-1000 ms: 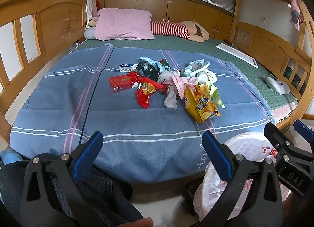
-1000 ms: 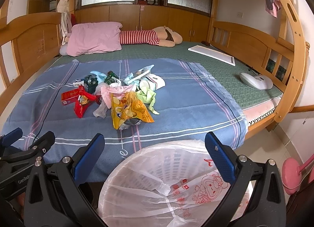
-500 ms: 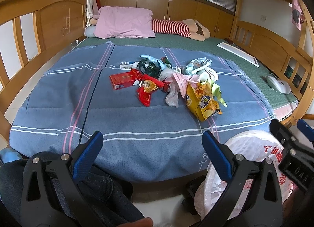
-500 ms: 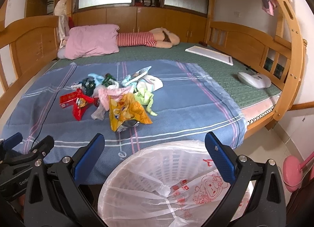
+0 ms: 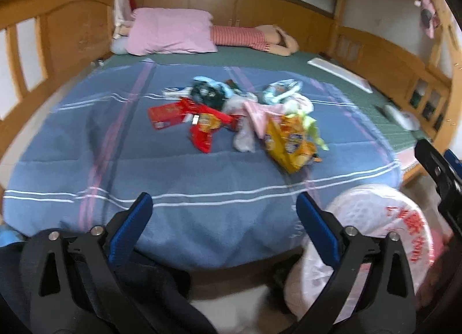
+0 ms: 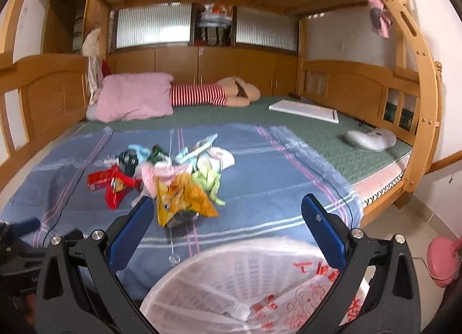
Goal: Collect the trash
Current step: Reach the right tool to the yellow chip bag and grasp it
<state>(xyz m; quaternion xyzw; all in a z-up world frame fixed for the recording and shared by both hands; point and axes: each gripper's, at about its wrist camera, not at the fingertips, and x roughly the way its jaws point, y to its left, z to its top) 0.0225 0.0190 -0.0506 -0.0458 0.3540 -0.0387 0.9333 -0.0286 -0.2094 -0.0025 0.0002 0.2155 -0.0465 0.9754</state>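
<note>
Left hand-held gripper (image 5: 221, 215) has just narrowed a little, jaws wide, nothing between; right hand-held gripper (image 6: 225, 215) gapes empty too. Trash (image 5: 239, 116) — crumpled red, yellow, pink and white wrappers — heaps mid-bed (image 5: 86, 146), well apart from both.

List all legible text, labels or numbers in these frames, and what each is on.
No text can be quoted: both views are motion-blurred.
bin liner: red printed characters and a cartoon drawing, too blurred to read.
red box: some print on its face, too small and blurred to read.
yellow snack bag: a logo patch, unreadable.
</note>
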